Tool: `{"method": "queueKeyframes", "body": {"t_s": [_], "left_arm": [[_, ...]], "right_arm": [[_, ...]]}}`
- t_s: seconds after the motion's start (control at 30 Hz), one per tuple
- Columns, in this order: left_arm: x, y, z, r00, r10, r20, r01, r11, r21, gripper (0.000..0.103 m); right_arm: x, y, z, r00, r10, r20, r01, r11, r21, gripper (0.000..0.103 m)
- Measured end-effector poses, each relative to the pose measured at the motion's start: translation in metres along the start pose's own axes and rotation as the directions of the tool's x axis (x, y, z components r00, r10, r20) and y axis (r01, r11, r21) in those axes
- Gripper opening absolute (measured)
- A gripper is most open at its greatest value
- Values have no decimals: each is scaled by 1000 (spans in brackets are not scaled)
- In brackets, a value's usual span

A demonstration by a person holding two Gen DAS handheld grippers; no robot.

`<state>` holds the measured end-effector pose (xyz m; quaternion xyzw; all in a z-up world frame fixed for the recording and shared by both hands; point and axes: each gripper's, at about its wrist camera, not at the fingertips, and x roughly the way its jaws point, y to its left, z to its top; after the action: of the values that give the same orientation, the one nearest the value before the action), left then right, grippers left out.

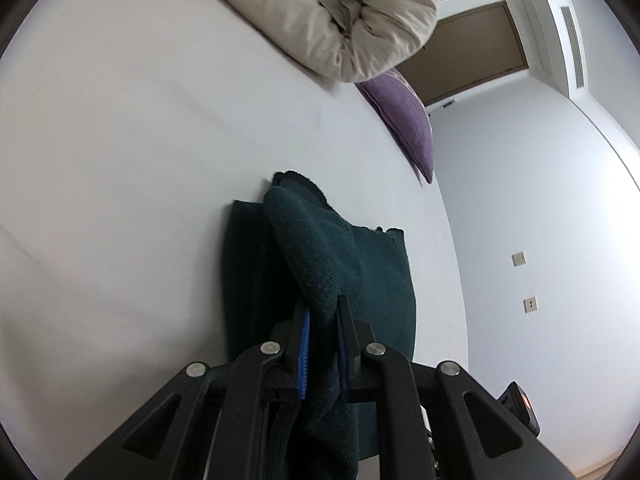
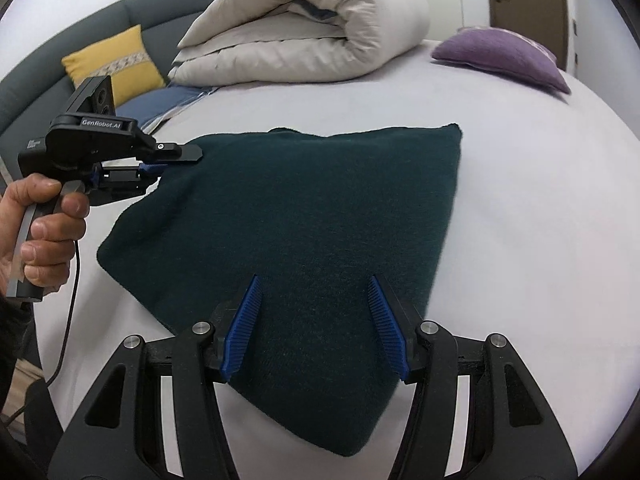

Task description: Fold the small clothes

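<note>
Right wrist view: the dark green knit garment (image 2: 304,216) is spread on the white bed sheet (image 2: 520,240), and its edge at about 9 o'clock is clamped by the left gripper (image 2: 158,172), lifted a bit. The right gripper (image 2: 316,320) is held apart over the near hem, nothing pinched. Looks like a fold mid-way; next the lifted edge probably gets carried across and laid flat. A rolled duvet (image 2: 320,28) at 12 o'clock, purple cushion (image 2: 504,56) at 1.
</note>
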<state>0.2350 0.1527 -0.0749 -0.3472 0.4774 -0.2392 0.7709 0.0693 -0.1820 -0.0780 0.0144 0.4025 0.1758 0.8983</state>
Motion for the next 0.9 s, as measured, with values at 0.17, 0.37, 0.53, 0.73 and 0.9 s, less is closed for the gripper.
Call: {"method": "queueKeyframes", "body": {"t_s": [0.17, 0.37, 0.53, 0.73, 0.9], "left_arm": [[23, 19, -4, 998, 53, -22, -53, 998, -33, 13], [15, 30, -12, 996, 88, 12, -87, 994, -71, 19], [-31, -34, -23, 954, 225, 198, -254, 957, 137, 19], [0, -72, -60, 933, 295, 206, -351, 874, 335, 19], [29, -33, -77, 926, 342, 158, -376, 873, 312, 15]], "right_arm": [[9, 15, -3, 999, -41, -28, 39, 998, -48, 55], [11, 11, -6, 1000, -11, -19, 10, 999, -42, 56], [-20, -14, -1, 991, 123, 49, -129, 982, 140, 55], [-16, -42, -9, 938, 342, 57, -341, 881, 327, 48], [14, -74, -43, 936, 350, -30, -304, 852, 427, 16]]}}
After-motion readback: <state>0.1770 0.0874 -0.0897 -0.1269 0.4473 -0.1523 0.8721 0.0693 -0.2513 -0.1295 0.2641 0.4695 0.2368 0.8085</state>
